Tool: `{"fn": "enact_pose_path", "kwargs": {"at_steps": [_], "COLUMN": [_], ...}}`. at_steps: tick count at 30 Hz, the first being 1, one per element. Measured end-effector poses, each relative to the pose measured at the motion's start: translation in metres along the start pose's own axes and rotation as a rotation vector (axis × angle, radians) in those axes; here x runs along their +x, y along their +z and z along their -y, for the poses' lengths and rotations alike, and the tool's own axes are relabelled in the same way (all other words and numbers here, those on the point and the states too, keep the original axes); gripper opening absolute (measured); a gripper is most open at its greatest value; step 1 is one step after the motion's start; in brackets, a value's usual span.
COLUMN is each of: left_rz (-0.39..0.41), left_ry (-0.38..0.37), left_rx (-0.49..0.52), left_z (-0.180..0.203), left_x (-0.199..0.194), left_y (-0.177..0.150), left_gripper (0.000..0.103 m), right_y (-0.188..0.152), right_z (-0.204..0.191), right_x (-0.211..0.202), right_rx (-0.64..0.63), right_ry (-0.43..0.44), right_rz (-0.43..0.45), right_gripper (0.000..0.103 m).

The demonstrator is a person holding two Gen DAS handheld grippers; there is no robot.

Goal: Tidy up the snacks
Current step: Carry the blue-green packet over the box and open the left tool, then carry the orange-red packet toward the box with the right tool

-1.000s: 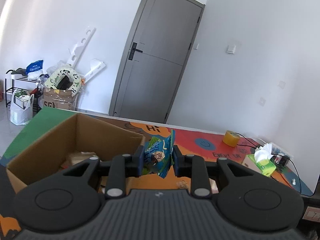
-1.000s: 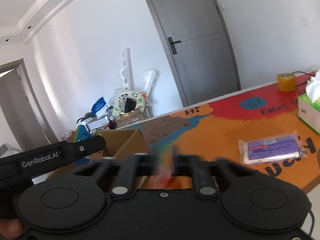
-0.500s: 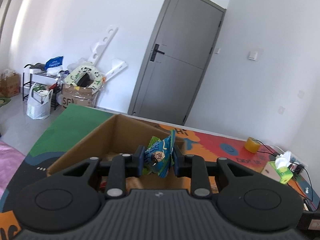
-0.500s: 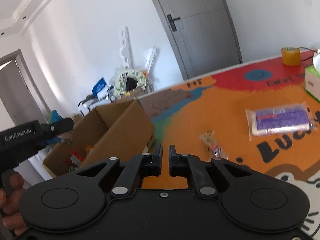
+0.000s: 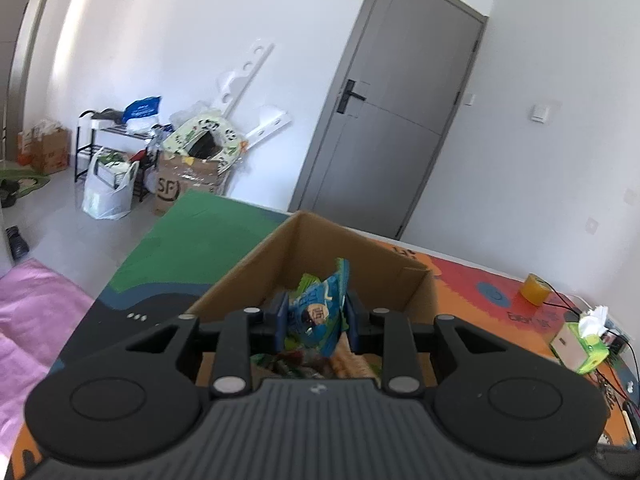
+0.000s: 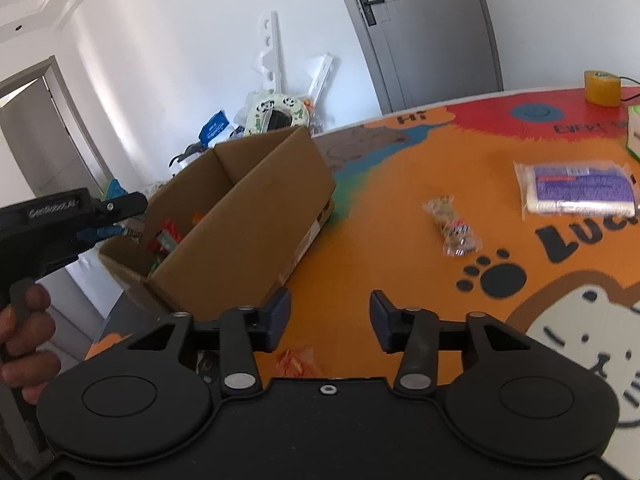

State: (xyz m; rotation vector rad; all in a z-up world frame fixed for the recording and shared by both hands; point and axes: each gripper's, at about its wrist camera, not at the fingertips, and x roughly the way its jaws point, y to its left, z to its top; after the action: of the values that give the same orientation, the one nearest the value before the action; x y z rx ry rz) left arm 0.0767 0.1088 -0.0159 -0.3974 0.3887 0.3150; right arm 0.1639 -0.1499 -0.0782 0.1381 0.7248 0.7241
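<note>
My left gripper (image 5: 316,312) is shut on a blue-green snack packet (image 5: 318,322), held upright over the open cardboard box (image 5: 360,240). Several snacks lie inside the box. In the right wrist view the same box (image 6: 248,216) stands at the left, with the left gripper (image 6: 128,220) over its far corner. My right gripper (image 6: 330,312) hangs above the orange mat; its jaws are opening with nothing between them. An orange wrapper (image 6: 296,362) lies just below it. A small clear snack packet (image 6: 454,228) and a purple-white packet (image 6: 580,192) lie further right.
A yellow tape roll (image 6: 602,88) and a green tissue box (image 5: 580,348) with cables sit at the table's far right. A person's hand (image 6: 24,328) grips the left tool. Behind the table are a grey door (image 5: 392,120) and floor clutter (image 5: 192,160).
The left gripper has carried the packet leftward, from beside the box's right wall to over its inside. The right gripper has tipped down toward the mat and its jaws have gone from shut to apart.
</note>
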Motion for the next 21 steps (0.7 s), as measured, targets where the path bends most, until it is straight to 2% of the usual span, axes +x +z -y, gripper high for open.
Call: {"fn": "enact_pose_path", "kwargs": {"at_steps": [2,4,8,10,12,13,21], "left_rz": [-0.008,-0.011,0.028,0.028,0.028,0.028,0.020], "left_ry": [0.023,0.036,0.042,0.036,0.030,0.034,0.029], "left_rx": [-0.002,-0.020,-0.010,-0.016,-0.020,-0.021,-0.041], "left_z": [-0.003,-0.007,-0.005,-0.007,-0.010,-0.010,-0.019], "left_x": [0.003,0.003,-0.004,-0.004,-0.005,-0.005,-0.005], "left_y": [0.001,0.003,0.005,0.007,0.007,0.007,0.005], "left_gripper": [0.035,0.053,0.058,0.058,0.058,0.058,0.058], "right_y": [-0.006,-0.010,-0.014,-0.017,-0.020,-0.022,-0.013], "right_z": [-0.004,-0.007,-0.012,-0.013,-0.013,-0.013,-0.015], "right_x": [0.000,0.000,0.003,0.005,0.008,0.009,0.008], "right_rx": [-0.020,-0.037,-0.072,-0.084,-0.092,-0.093,-0.112], "right_ry": [0.009,0.012,0.011,0.009,0.007,0.020,0.016], "right_rz": [-0.017,-0.029,-0.057,-0.074,-0.093,-0.099,-0.063], "right_gripper": [0.052,0.057,0.057,0.053,0.026,0.022,0.010]}}
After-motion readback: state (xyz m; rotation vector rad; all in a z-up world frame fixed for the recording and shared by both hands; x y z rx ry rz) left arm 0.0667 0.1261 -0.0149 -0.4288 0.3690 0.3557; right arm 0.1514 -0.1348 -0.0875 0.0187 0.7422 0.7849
